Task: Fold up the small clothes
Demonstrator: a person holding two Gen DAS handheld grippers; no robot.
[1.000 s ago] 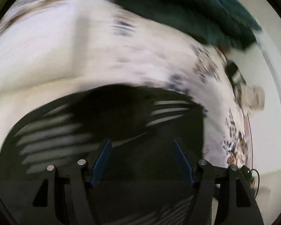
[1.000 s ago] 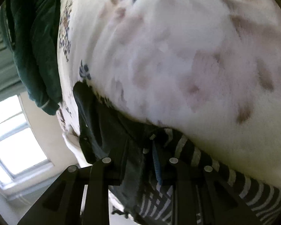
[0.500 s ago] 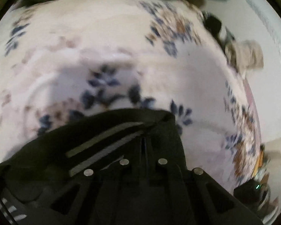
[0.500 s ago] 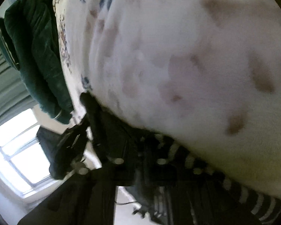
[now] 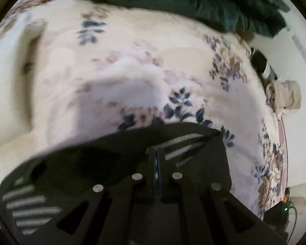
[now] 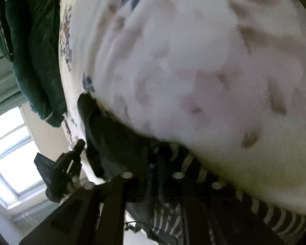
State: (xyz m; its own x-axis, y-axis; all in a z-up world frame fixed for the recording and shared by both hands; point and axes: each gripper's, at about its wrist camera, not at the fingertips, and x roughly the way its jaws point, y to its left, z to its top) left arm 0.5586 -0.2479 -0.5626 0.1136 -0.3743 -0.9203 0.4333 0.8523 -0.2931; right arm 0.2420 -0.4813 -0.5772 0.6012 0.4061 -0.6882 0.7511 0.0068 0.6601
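Note:
A black garment with pale stripes (image 5: 81, 163) lies on a floral bedspread (image 5: 132, 61). My left gripper (image 5: 156, 153) points steeply down, shut on a fold of this garment near its upper edge, the two fingers pressed together. In the right wrist view the same garment (image 6: 116, 143) bunches under my right gripper (image 6: 156, 163). Its jaws are opening but stand close, with striped cloth still pinched between them. The left gripper (image 6: 57, 173) shows as a dark shape at the garment's left end.
A dark green blanket (image 5: 193, 0) is heaped along the far side of the bed, also in the right view (image 6: 34, 51). A beige cloth bundle (image 5: 285, 96) and a black object (image 5: 259, 61) sit at the bed's right edge. A bright window (image 6: 10, 153) lies beyond the bed.
My left gripper went from open over the garment to shut on it, then shifted across the bed with the cloth. It has come into the right wrist view. The right gripper narrowed on the cloth.

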